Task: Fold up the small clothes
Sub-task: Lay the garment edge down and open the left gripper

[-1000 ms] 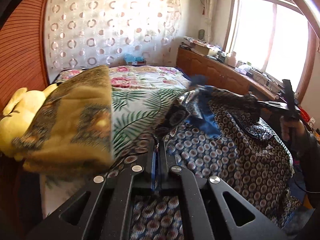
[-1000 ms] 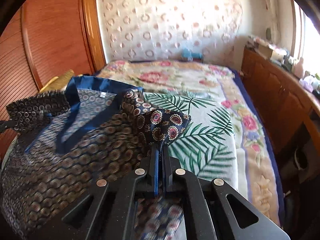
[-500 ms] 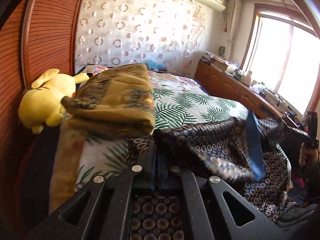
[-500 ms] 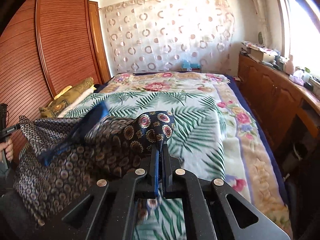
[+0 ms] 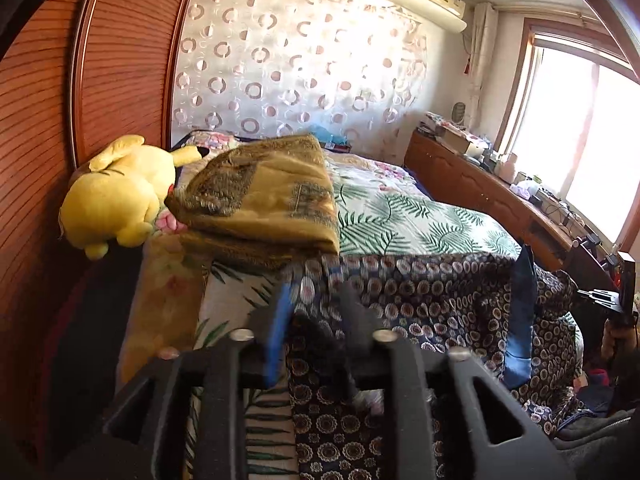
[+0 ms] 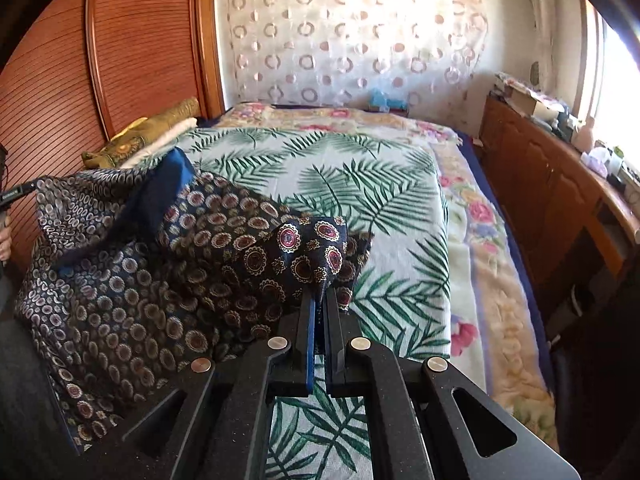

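Palm-print bedspread (image 6: 360, 184) open ahead; folded blanket (image 5: 264, 196), plush toy (image 5: 116, 196) crowd wardrobe side

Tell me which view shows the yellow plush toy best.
The left wrist view: the yellow plush toy lies in full sight beside the folded brown blanket, against the wooden wardrobe. The right wrist view shows no clear part of it.

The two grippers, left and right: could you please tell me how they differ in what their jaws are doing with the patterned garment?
The right gripper is shut, pinching a fold of the patterned garment, while the left gripper has its jaws opening, with the cloth lying between them but no longer pinched. The right gripper looks sharp, while the left gripper's fingers are motion-blurred. Both point down over the same garment on the palm-leaf bedspread.
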{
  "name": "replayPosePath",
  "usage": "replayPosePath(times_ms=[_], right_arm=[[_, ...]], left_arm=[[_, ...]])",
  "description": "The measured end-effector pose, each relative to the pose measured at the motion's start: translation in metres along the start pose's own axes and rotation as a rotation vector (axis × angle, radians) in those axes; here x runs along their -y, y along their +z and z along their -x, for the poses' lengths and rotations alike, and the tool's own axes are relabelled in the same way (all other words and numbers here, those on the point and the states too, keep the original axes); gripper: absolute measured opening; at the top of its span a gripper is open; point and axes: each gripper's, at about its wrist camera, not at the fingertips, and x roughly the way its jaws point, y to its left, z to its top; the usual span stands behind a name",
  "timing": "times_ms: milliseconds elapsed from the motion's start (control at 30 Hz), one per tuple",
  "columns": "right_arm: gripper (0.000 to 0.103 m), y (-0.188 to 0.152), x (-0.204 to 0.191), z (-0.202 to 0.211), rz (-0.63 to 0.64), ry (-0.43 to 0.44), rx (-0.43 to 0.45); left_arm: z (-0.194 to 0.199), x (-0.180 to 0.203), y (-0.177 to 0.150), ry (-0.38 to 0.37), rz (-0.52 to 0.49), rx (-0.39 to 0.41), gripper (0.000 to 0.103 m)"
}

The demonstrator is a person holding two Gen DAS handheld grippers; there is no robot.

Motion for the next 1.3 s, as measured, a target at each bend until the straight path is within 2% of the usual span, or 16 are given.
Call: replayPosePath(times_ms=[67,100,167,200,333,500,667,767,867,1033,1233,1267,1300], right_arm=[[0.006,0.003,0.003,0.005,-0.005,0.005,0.012],[0.008,0.006,0.005,0.007,-0.003,0.002,0.021],[0.017,0.01,0.007,0.015,-0.001,-0.01,0.043],[0.026,0.014,0.009,0.019,-0.003,-0.016,0.059],[0.045,0.016,0.008,0.044,-0.01,-0.033,0.131],[0.045,0.029,0.02,0.034,-0.017,-0.085,0.171],[0.045,0.04,0.029,-0.007,-0.023,-0.13,0.148],[0.045,0.043,0.022,-0.034,-0.011,-0.129,0.092],[0.045,0.045,0.019,-0.052,-0.027,-0.111,0.025],[0.045,0.043,0.011,-0.065,-0.036,-0.021,-0.05],[0.046,0.037,-0.01,-0.054,-0.008,0.06,-0.059],[0.047,0.035,-0.012,-0.051,-0.003,0.06,-0.06],[0.054,0.033,-0.014,-0.051,-0.002,0.062,-0.062]], left_arm=[[-0.001,0.001,0.006,-0.004,-0.014,0.006,0.047],[-0.003,0.003,0.01,-0.001,-0.023,0.004,0.059],[-0.006,0.006,0.017,0.0,-0.037,0.01,0.077],[-0.008,0.007,0.019,-0.002,-0.041,0.013,0.079],[-0.027,0.011,0.03,0.023,-0.059,0.001,0.079],[-0.053,0.009,0.04,0.039,-0.079,-0.032,0.079],[-0.075,-0.004,0.042,0.086,-0.066,-0.069,0.079],[-0.083,-0.016,0.036,0.101,-0.036,-0.102,0.079],[-0.087,-0.024,0.031,0.123,-0.024,-0.124,0.079],[-0.097,-0.035,0.022,0.134,-0.001,-0.178,0.079],[-0.105,-0.027,0.008,0.096,-0.013,-0.229,0.079],[-0.105,-0.025,0.006,0.093,-0.016,-0.235,0.079],[-0.106,-0.023,0.004,0.089,-0.019,-0.242,0.079]])
